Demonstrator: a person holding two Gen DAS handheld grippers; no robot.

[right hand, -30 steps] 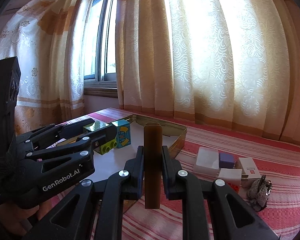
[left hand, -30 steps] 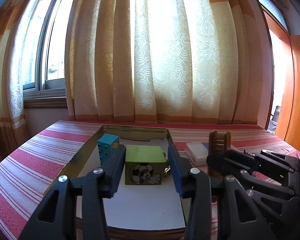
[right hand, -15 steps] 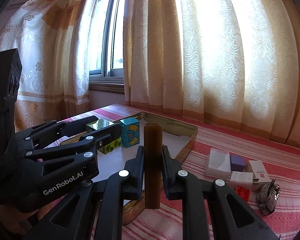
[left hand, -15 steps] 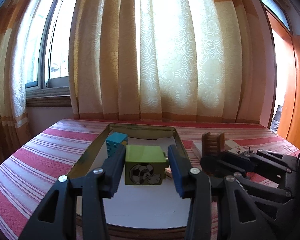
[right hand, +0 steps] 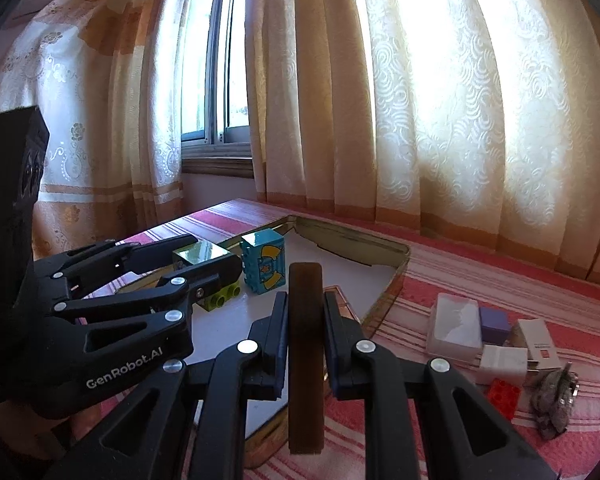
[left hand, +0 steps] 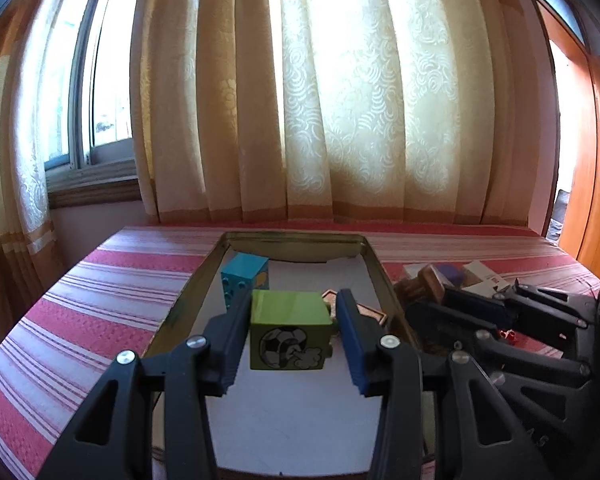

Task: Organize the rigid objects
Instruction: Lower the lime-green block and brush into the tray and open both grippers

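Fingers point(right hand: 278, 340) hide brown block's point(right hand: 306, 360) sides; copper piece point(left hand: 370, 314) half-hidden.

Green block point(left hand: 290, 322) with football print; red-and-white striped tablecloth point(left hand: 100, 304); cream swirl-patterned curtain point(left hand: 360, 112).

We see black plastic grippers: left gripper point(left hand: 292, 336), right gripper point(right hand: 305, 322), silver screws, blue-edged pads, white "GenRobot.AI" lettering.
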